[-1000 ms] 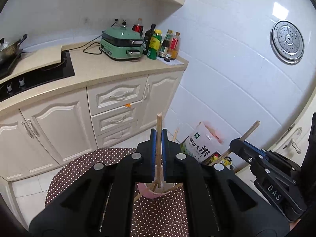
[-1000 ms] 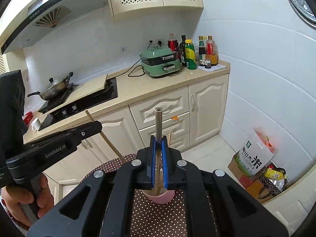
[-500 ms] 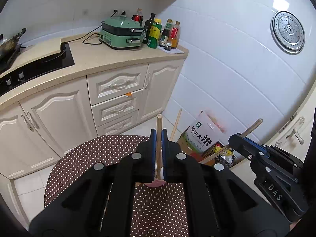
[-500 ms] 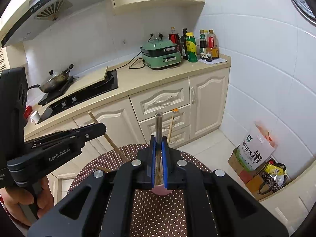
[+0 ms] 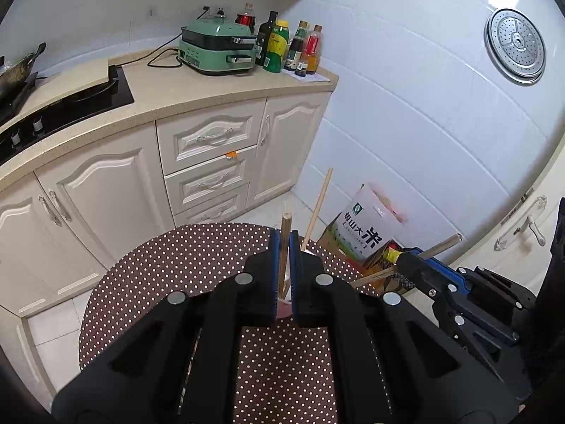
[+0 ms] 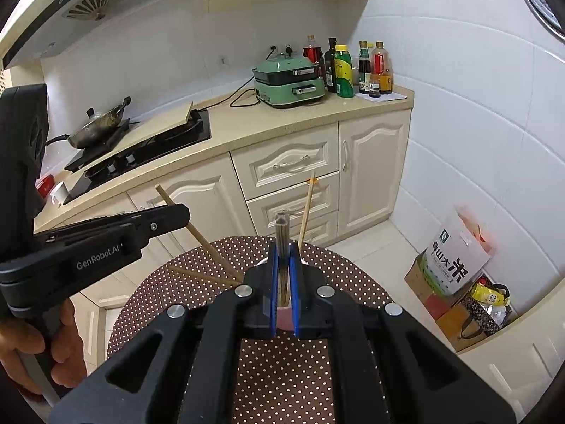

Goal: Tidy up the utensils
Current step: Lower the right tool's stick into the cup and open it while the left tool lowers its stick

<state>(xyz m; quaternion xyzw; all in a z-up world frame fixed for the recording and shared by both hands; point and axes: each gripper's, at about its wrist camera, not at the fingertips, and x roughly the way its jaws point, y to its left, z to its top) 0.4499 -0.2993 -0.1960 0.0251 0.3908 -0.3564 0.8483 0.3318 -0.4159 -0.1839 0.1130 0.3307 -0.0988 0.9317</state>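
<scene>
Left wrist view: the left tool (image 5: 282, 243) is clamped narrow on a pale wooden chopstick (image 5: 285, 224) that stands nearly upright between its blue pads. Compared with a second ago, more of the polka-dot surface (image 5: 169, 268) fills the view and the pink cup (image 5: 284, 309), seen then as an open rim below the pads, is now only a sliver between them; the tool has sunk toward it. That suggests the stick's lower end is going into the cup. Another chopstick (image 5: 319, 203) already leans out of the cup toward the far edge of the surface. At right, the right tool (image 5: 411, 263) grips its own stick, slanted.

Right wrist view: the right tool (image 6: 282, 247) is likewise pinched shut, on a darker, greyish chopstick (image 6: 282, 233), upright, its tip hidden behind the pads. The pink cup (image 6: 284, 314) shows just beneath, closer than before. The left tool (image 6: 173, 213) holds its pale stick aslant over the surface's left side, a hand (image 6: 21, 349) on the handle. Both sticks look slim, straight and rigid; release probably comes next.
</scene>
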